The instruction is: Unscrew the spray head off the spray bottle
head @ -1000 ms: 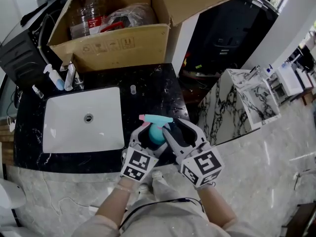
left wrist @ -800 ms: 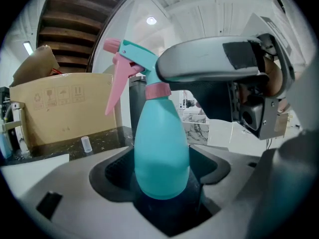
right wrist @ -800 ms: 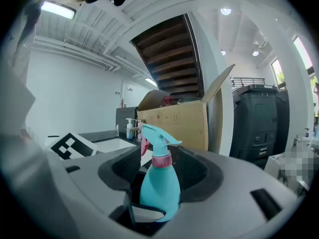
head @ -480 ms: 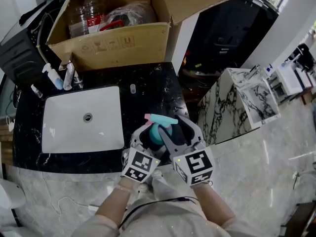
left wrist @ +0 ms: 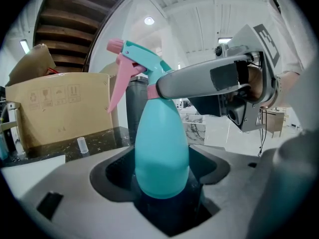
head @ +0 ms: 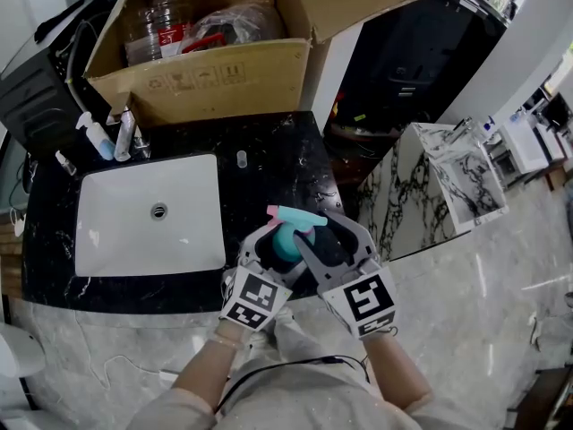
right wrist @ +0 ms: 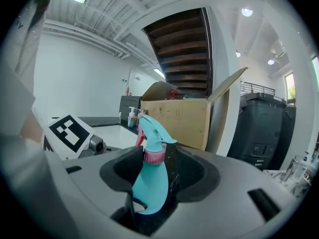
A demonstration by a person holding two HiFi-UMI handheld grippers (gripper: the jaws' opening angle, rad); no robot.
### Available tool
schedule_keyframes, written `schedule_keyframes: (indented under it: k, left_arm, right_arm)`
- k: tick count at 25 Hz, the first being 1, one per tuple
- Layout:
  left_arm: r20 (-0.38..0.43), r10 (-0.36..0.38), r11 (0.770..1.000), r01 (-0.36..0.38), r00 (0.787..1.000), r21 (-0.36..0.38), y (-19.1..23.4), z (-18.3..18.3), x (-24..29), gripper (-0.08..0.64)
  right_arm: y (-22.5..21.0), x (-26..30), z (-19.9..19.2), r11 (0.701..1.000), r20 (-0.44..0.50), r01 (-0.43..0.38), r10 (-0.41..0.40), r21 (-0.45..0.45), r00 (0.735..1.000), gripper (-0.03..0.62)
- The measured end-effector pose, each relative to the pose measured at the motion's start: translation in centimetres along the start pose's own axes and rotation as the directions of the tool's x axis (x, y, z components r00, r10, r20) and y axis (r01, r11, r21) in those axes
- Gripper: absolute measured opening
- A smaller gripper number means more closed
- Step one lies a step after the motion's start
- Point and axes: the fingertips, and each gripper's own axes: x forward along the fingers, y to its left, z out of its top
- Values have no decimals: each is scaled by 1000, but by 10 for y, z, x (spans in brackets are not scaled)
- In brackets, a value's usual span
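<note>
Shifted slightly rightward since a second ago, the spray bottle (head: 286, 240) hangs over the counter's (head: 269, 150) front edge, its body clamped in the left gripper (head: 271, 245), while the right gripper's (head: 319, 231) jaws are closing on the spray head (head: 292, 215).

I can't see the base of the teal plastic spray bottle (left wrist: 162, 148); the left tongs (left wrist: 162, 200) swallow it. A small clear cylinder (head: 240, 159) near the counter's (head: 282, 146) back edge is too tiny to identify.
</note>
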Motion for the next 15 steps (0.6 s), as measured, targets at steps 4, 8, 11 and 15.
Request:
schedule_keyframes:
  k: [4,8,11,15]
  left_arm:
    - [-6,31,999,-31,1000,-17,0,-3,1,342]
    - [-9,50,998,-50,999,-30,-3,-5,2,342]
    - [-6,21,1000,-21,1000,-22,-5,-4,2,341]
    - [4,-12,1000,12,1000,-7,-6,-1,1,341]
  right_arm:
    - [4,5,-1,998,31,5,-7,61,1000,183]
    - [7,12,4,998,72,21,-25,56,997,152]
    - [6,8,5,998,115,-24,18,56,993,146]
    - [7,6,5,987,169,-152,142,49,975,144]
